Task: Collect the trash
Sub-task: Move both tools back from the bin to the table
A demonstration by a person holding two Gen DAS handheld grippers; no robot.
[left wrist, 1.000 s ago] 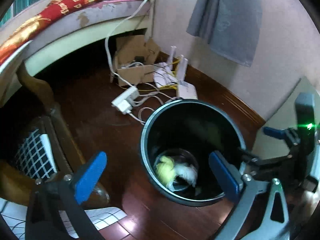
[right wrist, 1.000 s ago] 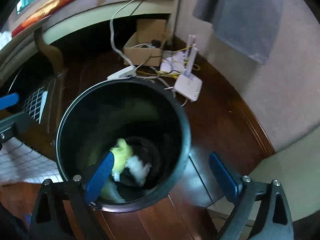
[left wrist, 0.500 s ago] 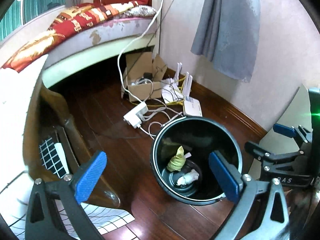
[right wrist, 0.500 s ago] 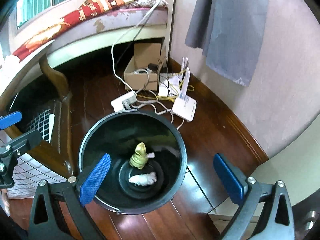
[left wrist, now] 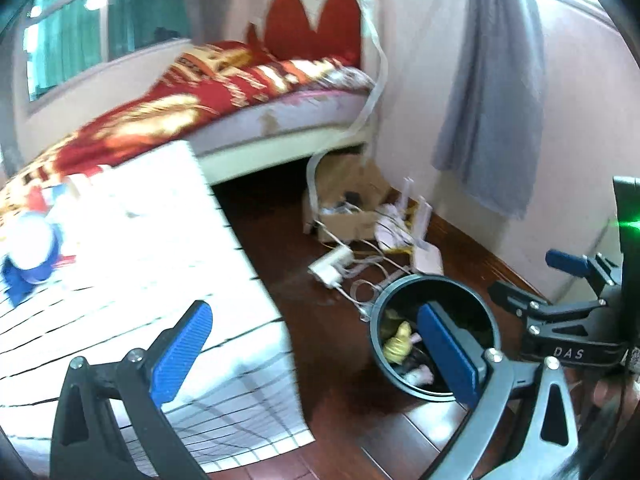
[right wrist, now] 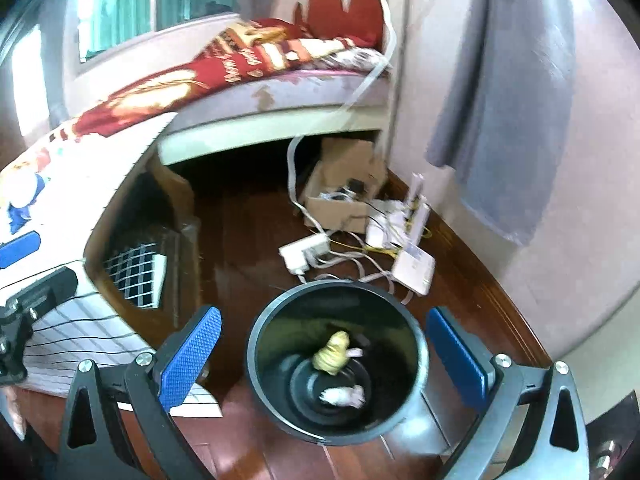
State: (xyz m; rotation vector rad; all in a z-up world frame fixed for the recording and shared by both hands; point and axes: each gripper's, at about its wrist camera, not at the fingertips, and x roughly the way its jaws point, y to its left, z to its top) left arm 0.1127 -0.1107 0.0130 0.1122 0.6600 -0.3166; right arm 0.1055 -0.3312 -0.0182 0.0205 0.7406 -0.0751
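Trash (right wrist: pixel 337 354) sits at the bottom of the bin (right wrist: pixel 256 344) on the floor, both our claws, left (left wrist: pixel 316 356) and right (right wrist: pixel 324 364), gape wide and empty, so we reckon the next move is hunting more litter.
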